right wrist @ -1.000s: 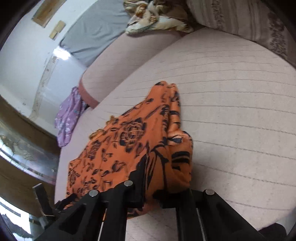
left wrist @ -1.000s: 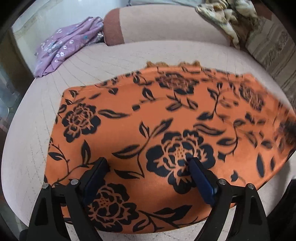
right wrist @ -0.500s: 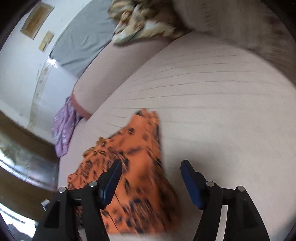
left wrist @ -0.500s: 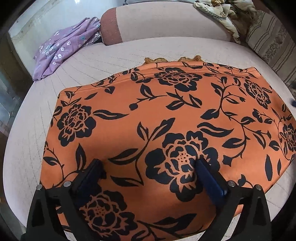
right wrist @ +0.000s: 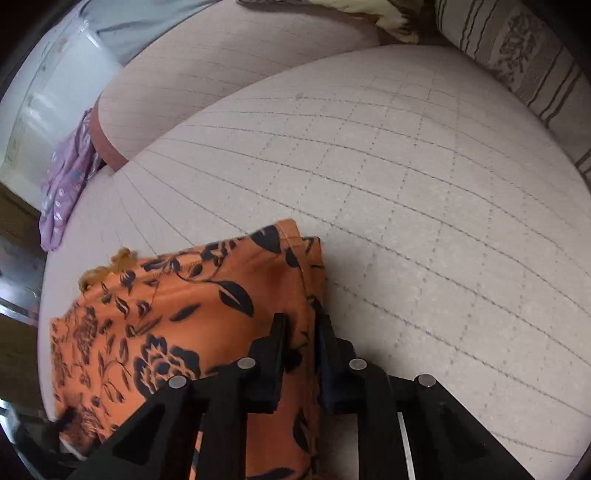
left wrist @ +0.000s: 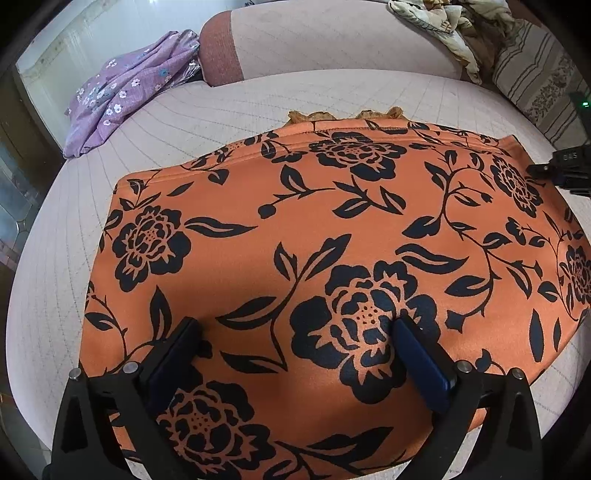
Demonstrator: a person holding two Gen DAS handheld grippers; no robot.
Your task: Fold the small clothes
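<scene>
An orange garment with black flowers [left wrist: 332, 221] lies spread flat on the pale quilted sofa seat [left wrist: 221, 110]. My left gripper [left wrist: 295, 328] stands wide open over its near part, the fingertips low above the cloth and nothing pinched. In the right wrist view my right gripper [right wrist: 301, 325] is at the garment's [right wrist: 184, 302] right edge. Its jaws are closing and stand almost together with the cloth's edge between them. The right gripper's body [left wrist: 565, 170] also shows at the far right of the left wrist view.
A purple flowered garment [left wrist: 122, 96] lies at the seat's far left corner. A crumpled cream cloth [left wrist: 450, 29] sits on the backrest, and a striped cushion [left wrist: 535, 81] stands at the right. Bare seat [right wrist: 406, 184] stretches to the right of the orange garment.
The right gripper let go of the bunched cloth, opened, swung across to the garment's right edge and closed there. The garment now lies flat. The left gripper widened slightly and stayed put.
</scene>
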